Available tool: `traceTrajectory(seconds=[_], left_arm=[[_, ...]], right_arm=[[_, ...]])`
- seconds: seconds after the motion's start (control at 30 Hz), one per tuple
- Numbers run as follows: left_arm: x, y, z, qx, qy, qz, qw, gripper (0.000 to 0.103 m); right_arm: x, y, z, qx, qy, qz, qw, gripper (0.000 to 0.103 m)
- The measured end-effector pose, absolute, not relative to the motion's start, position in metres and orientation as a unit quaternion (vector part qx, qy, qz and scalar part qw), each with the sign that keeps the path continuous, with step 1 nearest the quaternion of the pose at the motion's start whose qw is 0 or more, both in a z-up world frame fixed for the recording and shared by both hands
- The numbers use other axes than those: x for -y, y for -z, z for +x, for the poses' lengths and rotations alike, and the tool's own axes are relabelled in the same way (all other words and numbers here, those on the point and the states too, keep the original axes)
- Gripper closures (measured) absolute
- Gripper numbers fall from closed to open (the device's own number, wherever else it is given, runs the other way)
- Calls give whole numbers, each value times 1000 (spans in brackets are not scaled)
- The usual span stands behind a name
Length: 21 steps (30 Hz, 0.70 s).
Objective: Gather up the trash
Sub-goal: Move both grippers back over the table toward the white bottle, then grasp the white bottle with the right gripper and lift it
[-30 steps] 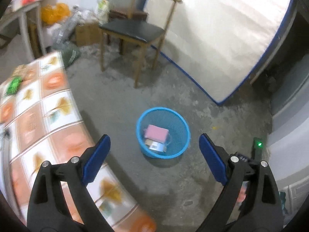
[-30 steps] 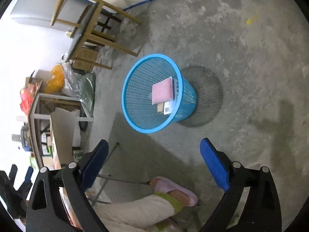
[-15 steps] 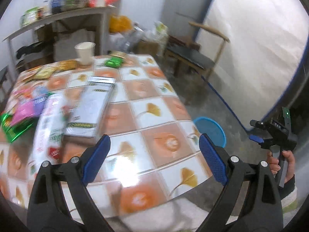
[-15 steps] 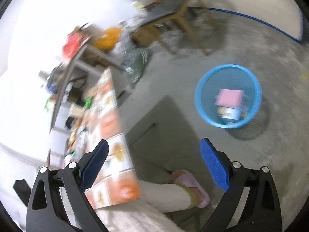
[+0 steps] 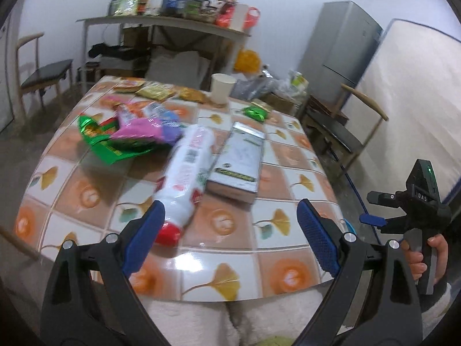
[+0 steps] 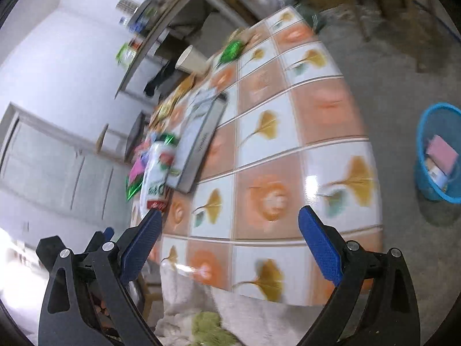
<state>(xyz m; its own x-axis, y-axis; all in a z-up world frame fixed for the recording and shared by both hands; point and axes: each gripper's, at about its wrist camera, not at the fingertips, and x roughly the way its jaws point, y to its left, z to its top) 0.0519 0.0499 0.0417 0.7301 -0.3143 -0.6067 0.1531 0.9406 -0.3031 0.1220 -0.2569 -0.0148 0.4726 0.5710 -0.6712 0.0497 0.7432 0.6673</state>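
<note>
Left wrist, white bottle (image 5: 186,173) between open fingers (image 5: 145,232)

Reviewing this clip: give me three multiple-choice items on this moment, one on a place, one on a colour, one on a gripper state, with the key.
1. Where is the waste basket?
A. on the tiled table
B. on the floor beside the tiled table
C. on a chair

2. What colour is the basket?
A. blue
B. red
C. white

3. How does the left gripper stand?
A. shut on the white bottle
B. shut on nothing
C. open

Key: 1 B, it stands on the concrete past the table edge. 2 A, its mesh wall is blue. 3 C, its jaws are spread, and the white bottle lies free on the table.
</note>
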Motion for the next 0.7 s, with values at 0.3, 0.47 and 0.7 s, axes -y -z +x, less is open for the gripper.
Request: traceTrajectory(seconds=[0.3,0.47,0.7], left_arm=[[-75,-26,61,-346,128,-145,918,14],[-80,-23,61,-345,131,-147,918,14],[-99,-14,66,-344,118,-158,918,14]], right_arm=[[180,4,203,-513,-158,255,804,10],[157,22,263,-539,-112,268,791,10],[138,21,280,-523,-94,296,794,10]])
